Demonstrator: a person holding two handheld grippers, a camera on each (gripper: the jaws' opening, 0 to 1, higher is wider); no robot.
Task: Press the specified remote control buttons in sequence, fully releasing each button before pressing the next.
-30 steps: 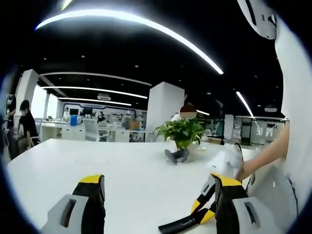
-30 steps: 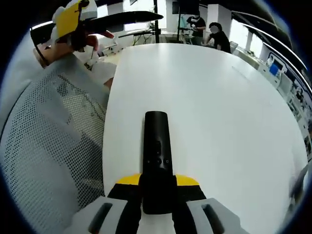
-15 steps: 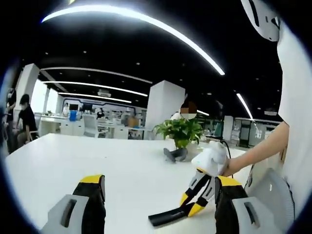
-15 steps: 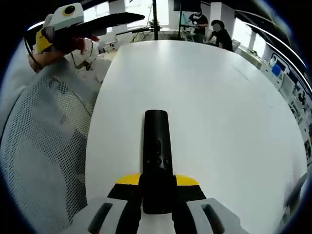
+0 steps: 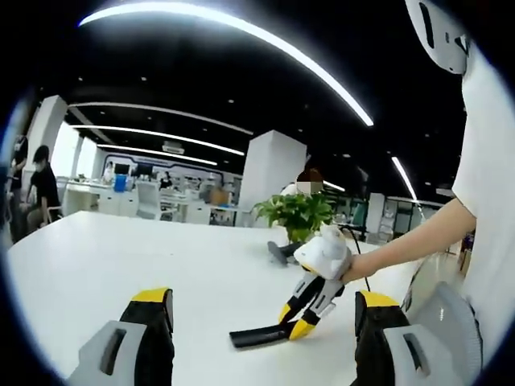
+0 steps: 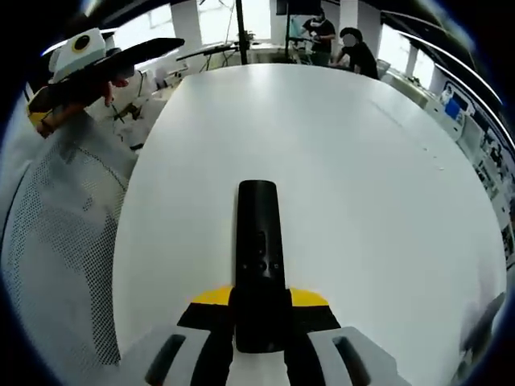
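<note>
My right gripper (image 6: 259, 322) is clenched on the black remote control (image 6: 258, 261), fingers (image 6: 211, 322) pinching its near end from both sides, and the remote sticks straight out ahead of me over the white counter (image 6: 362, 185), button face up, small buttons showing around its middle. In the left gripper view the same gripper comes in from the right, white body and yellow-and-black fingers, held in my hand (image 5: 352, 268), with the remote's dark far end pointing down and left, low over the counter; whether it touches the surface I can't tell. My left gripper (image 5: 263, 330) is spread wide, its fingers (image 5: 150, 322) far apart with nothing between them, hovering above the counter and touching nothing. From the right gripper view, that left gripper sits up at the top left, well apart from the remote, a dark finger jutting to the right over the counter's edge. A potted plant (image 5: 298, 215) stands on the far side of the counter, just behind my right gripper as the left gripper view has it. A mesh chair back (image 6: 56, 241) sits along the counter's left edge.
</note>
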